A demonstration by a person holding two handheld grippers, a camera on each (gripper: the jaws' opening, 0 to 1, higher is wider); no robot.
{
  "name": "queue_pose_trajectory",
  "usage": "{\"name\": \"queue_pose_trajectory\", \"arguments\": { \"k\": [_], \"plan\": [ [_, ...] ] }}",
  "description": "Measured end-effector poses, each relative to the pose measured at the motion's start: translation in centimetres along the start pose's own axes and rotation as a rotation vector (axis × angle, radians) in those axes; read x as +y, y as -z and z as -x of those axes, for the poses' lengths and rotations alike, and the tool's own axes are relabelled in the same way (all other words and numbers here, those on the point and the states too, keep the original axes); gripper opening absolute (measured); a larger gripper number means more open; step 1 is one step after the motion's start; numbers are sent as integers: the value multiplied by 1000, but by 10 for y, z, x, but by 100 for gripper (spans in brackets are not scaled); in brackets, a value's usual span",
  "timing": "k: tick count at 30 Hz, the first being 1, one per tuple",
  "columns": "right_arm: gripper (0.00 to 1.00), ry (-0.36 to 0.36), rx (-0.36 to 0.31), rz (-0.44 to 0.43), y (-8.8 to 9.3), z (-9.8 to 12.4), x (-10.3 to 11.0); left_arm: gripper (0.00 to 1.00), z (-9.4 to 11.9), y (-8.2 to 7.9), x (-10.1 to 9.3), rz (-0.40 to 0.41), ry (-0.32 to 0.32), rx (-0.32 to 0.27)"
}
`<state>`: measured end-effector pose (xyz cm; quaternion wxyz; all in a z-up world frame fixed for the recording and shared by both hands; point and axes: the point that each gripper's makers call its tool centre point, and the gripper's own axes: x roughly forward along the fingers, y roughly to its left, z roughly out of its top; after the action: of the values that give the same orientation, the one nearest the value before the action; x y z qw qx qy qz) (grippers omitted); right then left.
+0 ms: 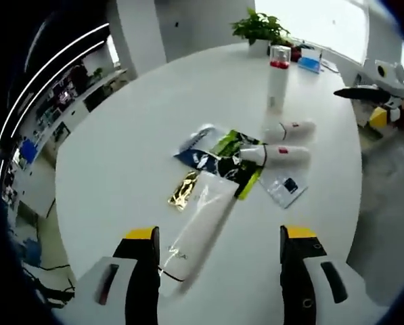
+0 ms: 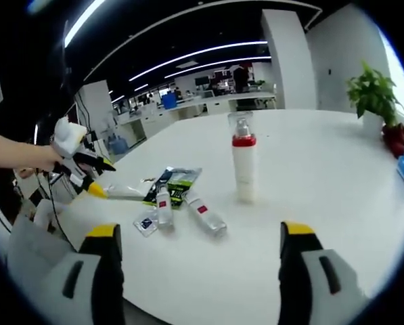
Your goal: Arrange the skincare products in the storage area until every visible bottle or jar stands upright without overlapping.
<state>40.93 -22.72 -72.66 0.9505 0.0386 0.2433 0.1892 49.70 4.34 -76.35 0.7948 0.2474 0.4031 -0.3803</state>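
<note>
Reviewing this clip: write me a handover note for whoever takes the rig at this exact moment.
Left gripper: open, empty, above the lying white tube.
Right gripper: open, empty, facing the products from the other side of the table.
Standing: one tall bottle with a red band and clear cap.
Lying: two small bottles side by side, plus the tube.
Flat sachets lie between them; the tube overlaps some.
Done: only the tall bottle is upright.
Left: stand the two small bottles and the tube, spaced apart.

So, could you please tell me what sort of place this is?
Probably an open-plan office: a large round white table, a green potted plant, rows of desks under long ceiling light strips.
</note>
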Motion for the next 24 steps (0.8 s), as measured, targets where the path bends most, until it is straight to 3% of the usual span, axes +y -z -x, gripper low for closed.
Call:
{"name": "queue_pose_trajectory", "arguments": {
  "k": [2, 7, 15, 24],
  "plan": [
    [97, 0, 3, 7, 0, 0, 0, 65, -3, 3, 2, -19, 9, 38],
    [96, 0, 11, 7, 1, -1, 0, 62, -12, -1, 6, -24, 47, 55],
    [95, 10, -6, -34, -1, 0, -4, 62, -24, 6, 12, -84, 100, 151],
    [94, 17, -7, -61, 0, 1, -6, 53, -39, 10, 13, -162, 129, 224]
  ]
}}
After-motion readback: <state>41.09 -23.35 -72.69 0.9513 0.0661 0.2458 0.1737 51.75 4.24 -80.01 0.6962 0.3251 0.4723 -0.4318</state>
